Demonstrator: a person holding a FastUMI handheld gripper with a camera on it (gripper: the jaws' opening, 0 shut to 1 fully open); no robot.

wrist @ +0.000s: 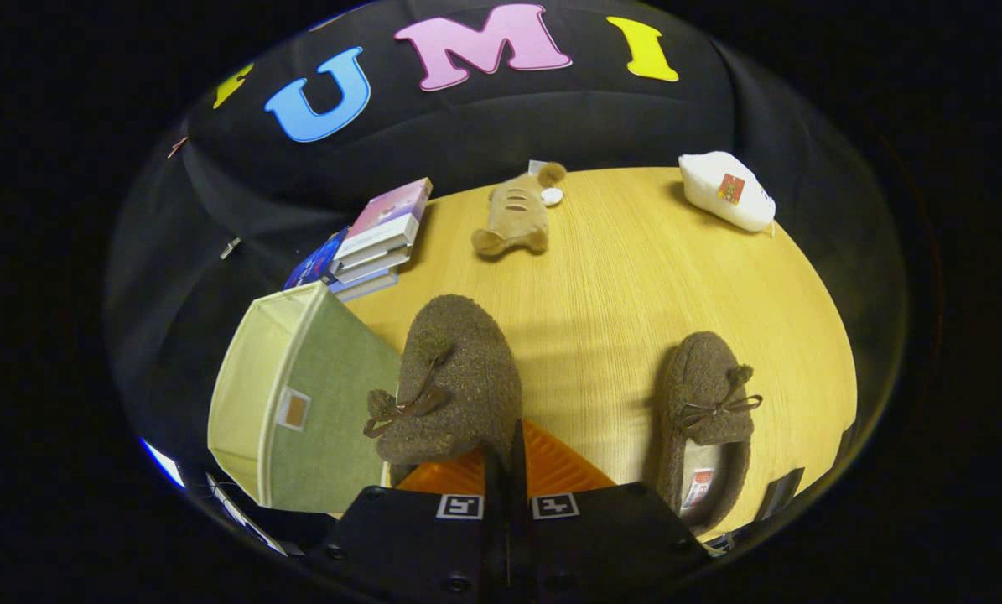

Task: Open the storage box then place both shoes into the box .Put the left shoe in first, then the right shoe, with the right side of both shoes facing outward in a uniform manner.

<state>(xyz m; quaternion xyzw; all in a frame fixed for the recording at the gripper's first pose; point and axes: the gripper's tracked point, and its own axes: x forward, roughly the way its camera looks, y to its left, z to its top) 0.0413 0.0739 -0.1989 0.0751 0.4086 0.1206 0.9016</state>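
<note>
At the bottom centre the gripper (507,470) has its jaws drawn together on the heel edge of the nearer shoe (454,382), which looks lifted. The thin pinch could slip and drop it short of the storage box (299,403), open at lower left. The second shoe (706,419) waits on the tabletop (618,277) at lower right.

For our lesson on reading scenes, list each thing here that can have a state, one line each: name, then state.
claw: fingers closed together, pinching the heel edge of the held slipper
held slipper: gripped, lifted beside the box
storage box: open, nothing seen inside
second slipper: resting on the table, untouched
books: stacked, closed
plush toy: lying on the table
</note>
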